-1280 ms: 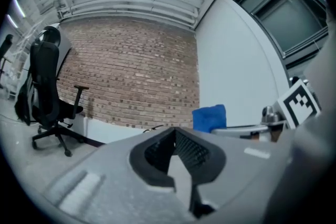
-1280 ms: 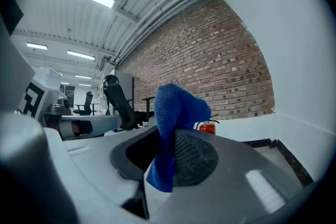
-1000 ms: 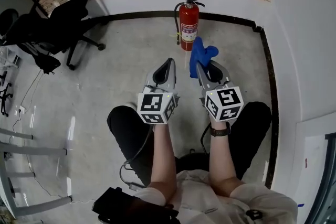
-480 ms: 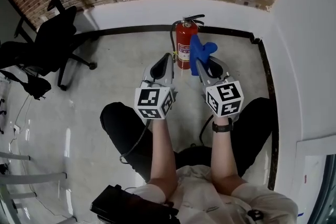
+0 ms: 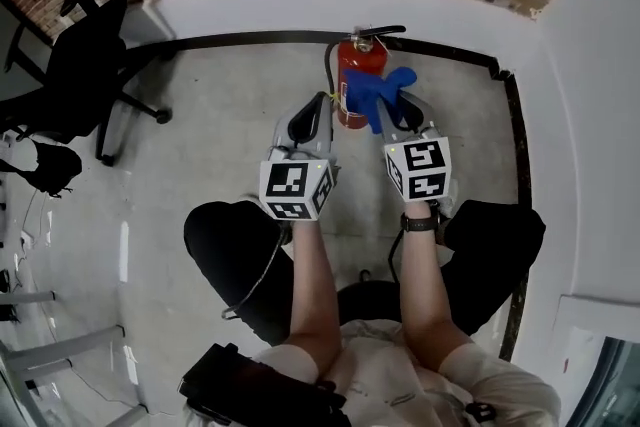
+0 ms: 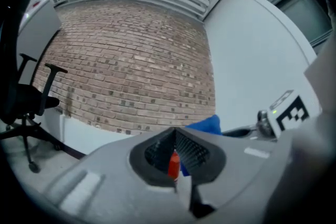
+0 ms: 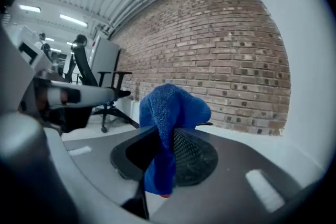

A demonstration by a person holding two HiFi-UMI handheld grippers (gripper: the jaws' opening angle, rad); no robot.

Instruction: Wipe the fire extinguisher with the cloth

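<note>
Right gripper (image 5: pixel 384 108) pinches cloth (image 5: pixel 375 86), seemingly against fire extinguisher (image 5: pixel 357 60); left gripper (image 5: pixel 321 103) jaws together

Extinguisher: red cylindrical fire extinguisher (image 5: pixel 358 55), black handle and hose, upright on the floor against the wall.
Cloth: bunched blue cloth (image 5: pixel 376 91), pinched in the right gripper (image 5: pixel 383 111), overlapping the extinguisher's body.

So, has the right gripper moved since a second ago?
Yes. The right gripper, shut on the cloth, went forward toward the fire extinguisher; the cloth now overlaps it in the head view.
</note>
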